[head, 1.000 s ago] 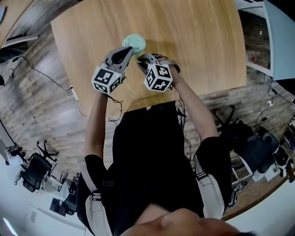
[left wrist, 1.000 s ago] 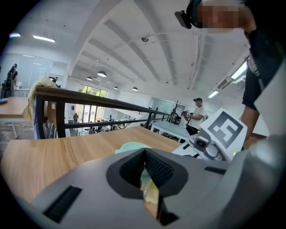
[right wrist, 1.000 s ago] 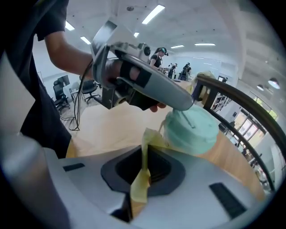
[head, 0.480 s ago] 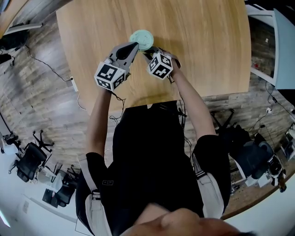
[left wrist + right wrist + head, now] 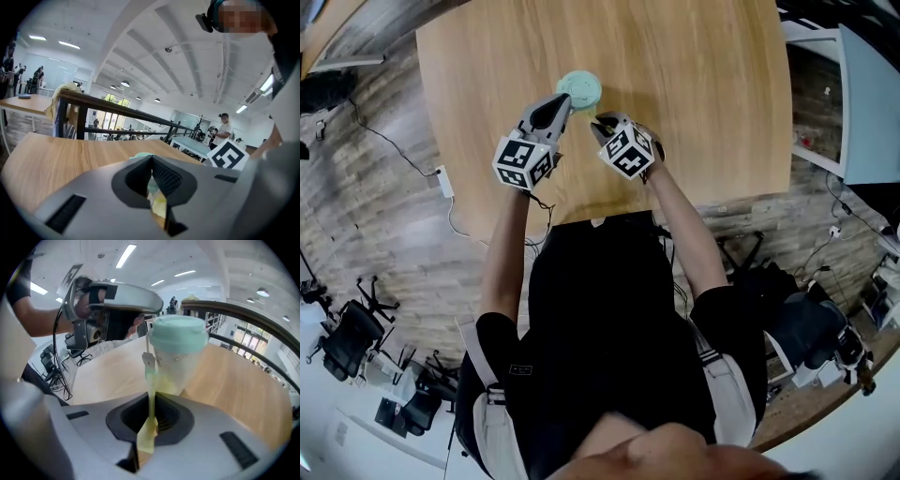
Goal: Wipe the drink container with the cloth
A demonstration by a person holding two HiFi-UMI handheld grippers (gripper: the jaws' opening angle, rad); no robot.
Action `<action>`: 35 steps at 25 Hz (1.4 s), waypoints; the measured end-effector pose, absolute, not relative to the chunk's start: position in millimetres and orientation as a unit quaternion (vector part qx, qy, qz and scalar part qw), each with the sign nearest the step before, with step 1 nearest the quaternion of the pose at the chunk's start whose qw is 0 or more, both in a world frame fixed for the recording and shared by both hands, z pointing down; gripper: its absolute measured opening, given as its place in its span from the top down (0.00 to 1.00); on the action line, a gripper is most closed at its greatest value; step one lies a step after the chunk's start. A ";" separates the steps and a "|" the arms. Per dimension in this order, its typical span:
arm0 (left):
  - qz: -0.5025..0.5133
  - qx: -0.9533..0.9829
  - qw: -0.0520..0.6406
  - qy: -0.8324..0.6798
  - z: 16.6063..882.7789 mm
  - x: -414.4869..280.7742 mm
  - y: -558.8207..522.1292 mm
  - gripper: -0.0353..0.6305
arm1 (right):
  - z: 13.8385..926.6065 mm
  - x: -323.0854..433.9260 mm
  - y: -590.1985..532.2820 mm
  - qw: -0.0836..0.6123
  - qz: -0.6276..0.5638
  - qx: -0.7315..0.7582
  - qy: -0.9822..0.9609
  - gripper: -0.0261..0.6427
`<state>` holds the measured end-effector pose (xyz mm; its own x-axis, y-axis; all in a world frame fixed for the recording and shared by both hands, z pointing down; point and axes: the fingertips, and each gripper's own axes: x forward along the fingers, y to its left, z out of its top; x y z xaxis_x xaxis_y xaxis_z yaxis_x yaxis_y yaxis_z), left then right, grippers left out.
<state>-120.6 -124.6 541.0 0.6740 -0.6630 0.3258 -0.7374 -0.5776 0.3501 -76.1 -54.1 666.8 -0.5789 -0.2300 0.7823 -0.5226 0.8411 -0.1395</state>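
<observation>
1. Right gripper [image 5: 151,414]: jaws pressed together on a yellow cloth [image 5: 150,385]. The strip stands up out of the jaws and lies against the side of the drink container [image 5: 180,350].
2. Left gripper [image 5: 151,161]: jaws closed to a thin slit with the tips meeting. Yellow and mint show through the slit; can't tell if anything is pinched.
3. The container is a pale cup with a mint lid, upright on the wooden table [image 5: 703,94], just ahead of both gripper tips.
4. Why, probably: the cloth is held by its lower end so the free end can rub the cup wall. The left tip sits at the lid, probably to steady the cup.
5. Pose: both forearms reach forward over the near table edge and the grippers converge on the cup. Left comes in from the cup's left and above, right from the near right, low.
</observation>
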 end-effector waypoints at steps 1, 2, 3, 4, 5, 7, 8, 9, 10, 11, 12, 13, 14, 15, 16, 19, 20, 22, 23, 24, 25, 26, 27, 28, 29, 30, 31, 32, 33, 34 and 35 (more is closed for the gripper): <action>0.076 0.880 0.235 -0.406 536.7 -122.1 -123.2 0.91 | 658.5 -65.2 -54.3 0.399 0.186 0.234 -0.867 0.90; 0.071 0.876 0.235 -0.416 530.9 -123.6 -122.1 0.91 | 648.6 -53.9 -56.6 0.388 0.193 0.256 -0.864 0.90; 0.064 0.871 0.233 -0.427 524.2 -125.4 -122.0 0.91 | 636.6 -42.8 -61.7 0.371 0.201 0.281 -0.862 0.90; 0.056 0.867 0.229 -0.439 516.7 -127.2 -122.7 0.91 | 622.7 -33.0 -69.0 0.349 0.208 0.307 -0.861 0.90; 0.050 0.863 0.223 -0.451 508.6 -129.4 -123.3 0.91 | 607.0 -24.9 -77.1 0.323 0.213 0.332 -0.860 0.90; 0.038 0.853 0.207 -0.478 490.6 -135.5 -121.8 0.91 | 569.3 -14.5 -91.3 0.268 0.212 0.374 -0.862 0.90; 0.030 0.846 0.201 -0.493 480.8 -139.1 -119.7 0.91 | 547.9 -11.3 -96.9 0.239 0.209 0.391 -0.864 0.90; 0.021 0.839 0.195 -0.507 471.1 -142.0 -116.9 0.91 | 525.9 -8.4 -101.3 0.208 0.204 0.407 -0.866 0.90; 0.013 0.833 0.188 -0.520 461.3 -143.7 -113.7 0.91 | 504.4 -5.4 -104.5 0.179 0.195 0.420 -0.868 0.90; 0.007 0.828 0.178 -0.531 451.6 -143.9 -110.2 0.91 | 483.9 -2.2 -106.5 0.153 0.181 0.432 -0.870 0.90; 0.004 0.825 0.165 -0.540 441.7 -142.8 -106.1 0.91 | 465.3 1.2 -106.8 0.131 0.165 0.443 -0.872 0.90; 0.001 0.823 0.153 -0.547 432.3 -141.0 -101.2 0.91 | 449.3 4.7 -105.4 0.114 0.149 0.452 -0.872 0.90; -0.002 0.821 0.143 -0.553 423.7 -139.2 -95.7 0.91 | 436.0 8.0 -102.5 0.099 0.136 0.461 -0.871 0.90; -0.007 0.819 0.137 -0.557 416.2 -137.5 -90.1 0.91 | 425.4 11.4 -99.1 0.087 0.125 0.471 -0.869 0.90; -0.014 0.817 0.133 -0.561 409.6 -136.1 -84.4 0.91 | 417.4 14.7 -95.5 0.075 0.117 0.480 -0.866 0.90; -0.037 0.813 0.114 -0.569 394.1 -130.5 -66.6 0.91 | 406.1 24.2 -84.7 0.049 0.103 0.502 -0.857 0.90; -0.041 0.813 0.107 -0.571 392.2 -128.1 -60.9 0.91 | 406.0 26.4 -81.5 0.044 0.101 0.507 -0.855 0.90; -0.045 0.812 0.102 -0.573 393.8 -124.4 -50.9 0.91 | 408.6 27.9 -75.3 0.041 0.100 0.510 -0.853 0.90; -0.046 0.811 0.103 -0.574 395.4 -123.6 -46.7 0.91 | 410.4 27.3 -72.2 0.041 0.100 0.509 -0.854 0.90; -0.047 0.811 0.106 -0.574 396.9 -123.4 -43.2 0.91 | 411.9 26.0 -69.4 0.042 0.100 0.507 -0.855 0.90; -0.046 0.811 0.109 -0.573 398.3 -123.6 -40.9 0.91 | 413.0 24.2 -67.5 0.043 0.101 0.505 -0.856 0.90; -0.045 0.811 0.111 -0.572 399.9 -124.2 -40.0 0.91 | 414.0 22.1 -66.7 0.045 0.101 0.503 -0.857 0.90; -0.044 0.812 0.112 -0.571 401.4 -125.2 -40.2 0.91 | 415.0 19.9 -66.6 0.046 0.101 0.502 -0.858 0.90; -0.042 0.813 0.112 -0.570 402.5 -126.5 -41.2 0.91 | 416.1 17.7 -66.8 0.047 0.100 0.500 -0.859 0.90; -0.042 0.814 0.112 -0.569 402.9 -128.2 -42.2 0.91 | 416.7 15.4 -66.8 0.047 0.099 0.499 -0.860 0.90; -0.042 0.814 0.111 -0.568 402.7 -129.9 -42.8 0.91 | 416.9 13.4 -66.5 0.047 0.098 0.497 -0.861 0.90; -0.042 0.815 0.109 -0.568 402.2 -131.5 -43.1 0.91 | 416.9 11.8 -65.8 0.047 0.098 0.497 -0.861 0.90; -0.043 0.815 0.108 -0.568 401.8 -132.6 -43.2 0.91 | 417.1 11.0 -65.0 0.046 0.099 0.497 -0.861 0.90; -0.043 0.815 0.106 -0.568 401.6 -133.1 -43.3 0.91 | 417.4 10.8 -64.5 0.045 0.099 0.497 -0.861 0.90; -0.043 0.816 0.105 -0.567 401.5 -133.1 -43.4 0.91 | 417.6 11.1 -64.1 0.045 0.098 0.497 -0.861 0.90; -0.043 0.816 0.105 -0.567 401.5 -132.9 -43.6 0.91 | 417.5 11.6 -63.7 0.045 0.098 0.496 -0.861 0.90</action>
<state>-132.9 -43.6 401.5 0.3538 -0.9340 0.0495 -0.9160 -0.3354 0.2199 11.6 -63.7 417.5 -0.5030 -0.8464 0.1749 -0.8641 0.4879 -0.1237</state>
